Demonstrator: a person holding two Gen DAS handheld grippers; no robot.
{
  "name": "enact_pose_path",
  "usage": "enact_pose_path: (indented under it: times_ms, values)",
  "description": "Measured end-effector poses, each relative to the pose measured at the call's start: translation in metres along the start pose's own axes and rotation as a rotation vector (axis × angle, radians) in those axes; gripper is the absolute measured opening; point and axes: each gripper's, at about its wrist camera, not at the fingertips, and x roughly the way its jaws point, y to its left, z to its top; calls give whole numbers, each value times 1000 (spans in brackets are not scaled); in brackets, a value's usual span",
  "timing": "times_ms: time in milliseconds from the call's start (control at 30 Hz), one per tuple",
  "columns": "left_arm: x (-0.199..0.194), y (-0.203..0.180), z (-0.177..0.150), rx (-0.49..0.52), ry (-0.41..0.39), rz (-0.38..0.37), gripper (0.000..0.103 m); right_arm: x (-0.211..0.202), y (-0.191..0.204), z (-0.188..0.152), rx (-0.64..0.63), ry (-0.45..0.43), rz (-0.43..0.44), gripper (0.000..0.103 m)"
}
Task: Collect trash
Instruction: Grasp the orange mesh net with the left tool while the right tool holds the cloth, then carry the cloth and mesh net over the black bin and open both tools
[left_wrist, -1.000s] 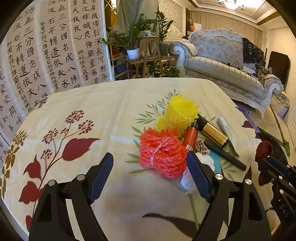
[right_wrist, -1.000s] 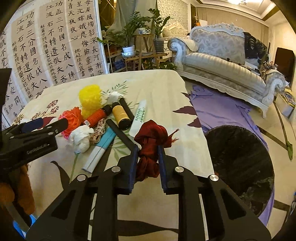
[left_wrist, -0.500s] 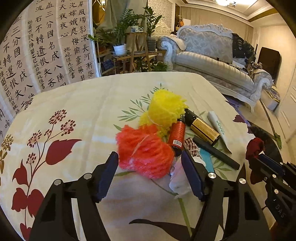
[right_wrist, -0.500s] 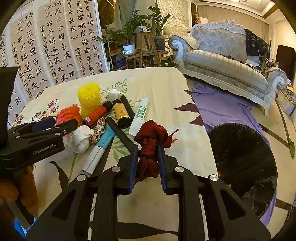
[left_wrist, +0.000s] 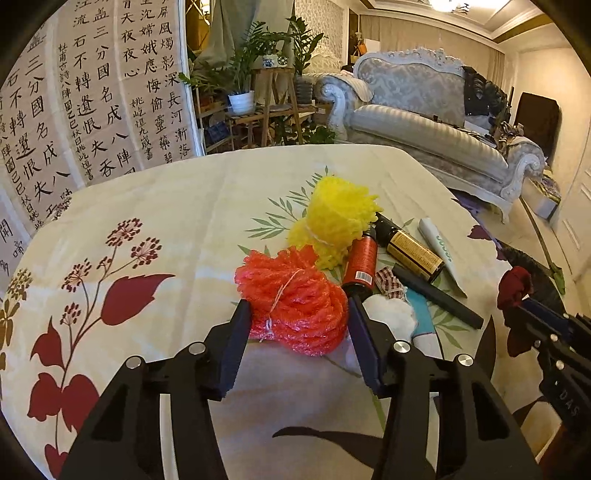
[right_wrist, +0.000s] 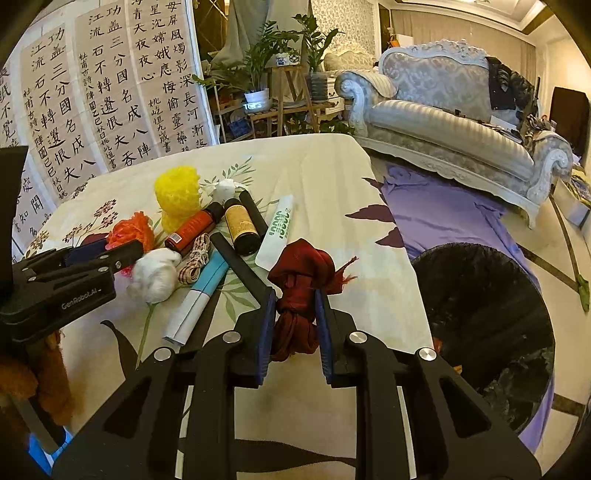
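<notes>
My left gripper (left_wrist: 297, 314) has its fingers on both sides of an orange-red foam net bundle (left_wrist: 291, 299) that lies on the floral tablecloth (left_wrist: 147, 229); the fingers touch or nearly touch it. My right gripper (right_wrist: 295, 306) is shut on a dark red cloth (right_wrist: 301, 280) and holds it above the table near its right edge. The red cloth also shows in the left wrist view (left_wrist: 513, 284). The left gripper shows in the right wrist view (right_wrist: 122, 253) by the orange net (right_wrist: 131, 230).
A yellow foam net (left_wrist: 340, 218), an orange bottle (left_wrist: 362, 264), a dark bottle with a gold label (left_wrist: 410, 249), a white tube (left_wrist: 441, 249), a black stick (left_wrist: 436, 295), a white wad (left_wrist: 388, 314) and a blue-white tube (right_wrist: 199, 295) lie together. A black bin (right_wrist: 484, 306) stands right of the table.
My left gripper has moved forward around the orange net and its fingers have closed in to its sides. My right gripper holds the red cloth as before, barely moved.
</notes>
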Motion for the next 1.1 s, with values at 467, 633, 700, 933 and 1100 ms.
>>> enact_pose_path:
  times_ms: [467, 633, 700, 933, 1100]
  values:
    - [-38, -6, -11, 26, -52, 42, 52, -21, -8, -7, 9, -28, -14, 21]
    - [-49, -23, -18, 62, -57, 10, 52, -32, -17, -13, 23, -37, -36, 21]
    - [-54, -33, -21, 76, -62, -11, 52, -38, -24, -15, 32, -41, -47, 21]
    - [-64, -74, -24, 137, -83, -79, 52, -54, -55, -23, 79, -58, -100, 21]
    - [-57, -106, -21, 174, -87, -117, 52, -60, -81, -30, 117, -65, -147, 21]
